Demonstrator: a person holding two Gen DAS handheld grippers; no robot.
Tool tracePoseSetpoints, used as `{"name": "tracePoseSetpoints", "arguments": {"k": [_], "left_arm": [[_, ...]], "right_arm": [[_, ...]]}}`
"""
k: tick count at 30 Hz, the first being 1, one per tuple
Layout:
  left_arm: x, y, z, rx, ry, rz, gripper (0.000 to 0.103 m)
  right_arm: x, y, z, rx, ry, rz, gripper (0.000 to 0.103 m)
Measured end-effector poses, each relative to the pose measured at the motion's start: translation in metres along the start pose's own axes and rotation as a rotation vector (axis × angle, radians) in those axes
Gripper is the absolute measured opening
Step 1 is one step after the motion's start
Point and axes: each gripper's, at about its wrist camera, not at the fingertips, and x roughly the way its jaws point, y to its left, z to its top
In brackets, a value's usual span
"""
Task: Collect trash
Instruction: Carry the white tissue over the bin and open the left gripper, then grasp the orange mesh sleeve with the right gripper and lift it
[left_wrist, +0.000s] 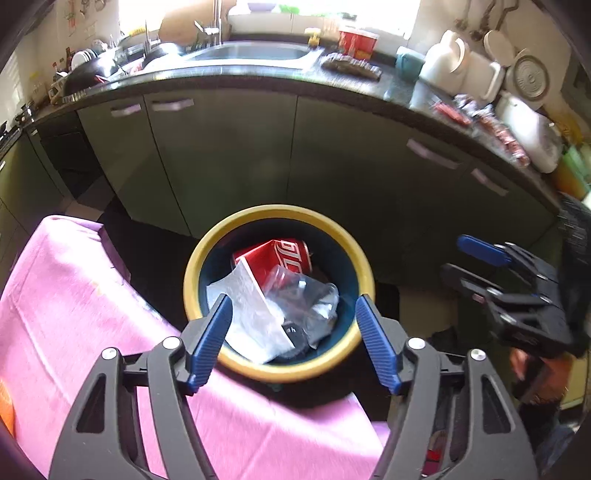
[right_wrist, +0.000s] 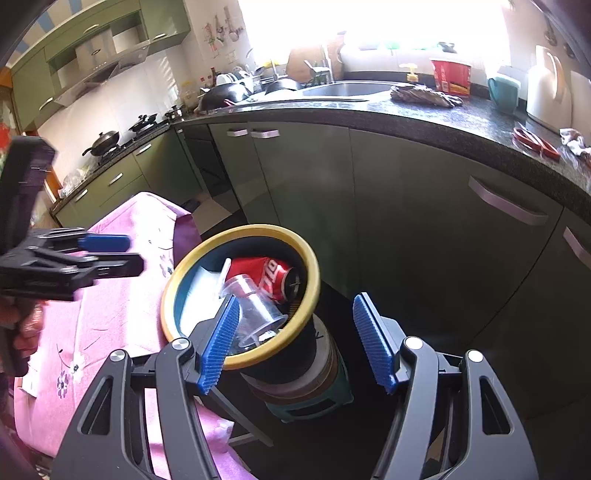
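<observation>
A bin with a yellow rim and dark blue inside stands below me, just off the edge of the pink-covered table. In it lie a red cola can, a clear plastic cup and a white wrapper. My left gripper hangs open over the bin's mouth with nothing between its fingers. My right gripper is open and empty too, above the right side of the bin's rim. The right wrist view also shows the can and the cup. Each gripper appears in the other's view: right gripper, left gripper.
A pink cloth covers the table to the bin's left. Green cabinets under a dark counter close off the far side. On the counter are a sink, a red cup, jugs and wrappers. The bin rests on a stacked stool.
</observation>
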Motion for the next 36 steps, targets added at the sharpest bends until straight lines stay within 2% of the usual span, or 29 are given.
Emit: {"name": "tracePoseSetpoints", "arguments": {"k": [3, 5, 9, 11, 17, 23, 26, 31, 33, 36], "left_arm": [[-0.041, 0.009, -0.02, -0.012, -0.054, 0.008, 0.079], [-0.074, 0.026, -0.042, -0.037, -0.101, 0.041, 0.081], [-0.129, 0.073, -0.092, -0.139, -0.165, 0.129, 0.086], [-0.155, 0.101, -0.123, -0.214, -0.193, 0.177, 0.086], [-0.218, 0.181, -0.211, -0.42, -0.281, 0.341, 0.087], [-0.244, 0.234, -0.268, -0.492, -0.299, 0.451, 0.088], [-0.244, 0.258, -0.286, -0.523, -0.312, 0.446, 0.088], [-0.229, 0.282, -0.305, -0.576, -0.319, 0.397, 0.088], [-0.222, 0.286, -0.309, -0.587, -0.32, 0.372, 0.088], [-0.218, 0.293, -0.315, -0.604, -0.319, 0.349, 0.088]], "right_arm": [[0.001, 0.012, 0.002, -0.032, 0.009, 0.01, 0.069], [0.003, 0.025, 0.004, -0.061, 0.017, 0.019, 0.069], [0.012, 0.059, 0.01, -0.133, 0.04, 0.056, 0.069], [0.018, 0.084, 0.015, -0.181, 0.056, 0.101, 0.069], [0.04, 0.194, 0.033, -0.395, 0.098, 0.259, 0.069], [0.076, 0.336, 0.04, -0.665, 0.155, 0.461, 0.069], [0.096, 0.411, 0.032, -0.839, 0.149, 0.565, 0.069], [0.134, 0.524, 0.018, -1.13, 0.159, 0.722, 0.069], [0.151, 0.559, 0.013, -1.214, 0.192, 0.753, 0.07], [0.176, 0.599, 0.004, -1.319, 0.218, 0.751, 0.072]]}}
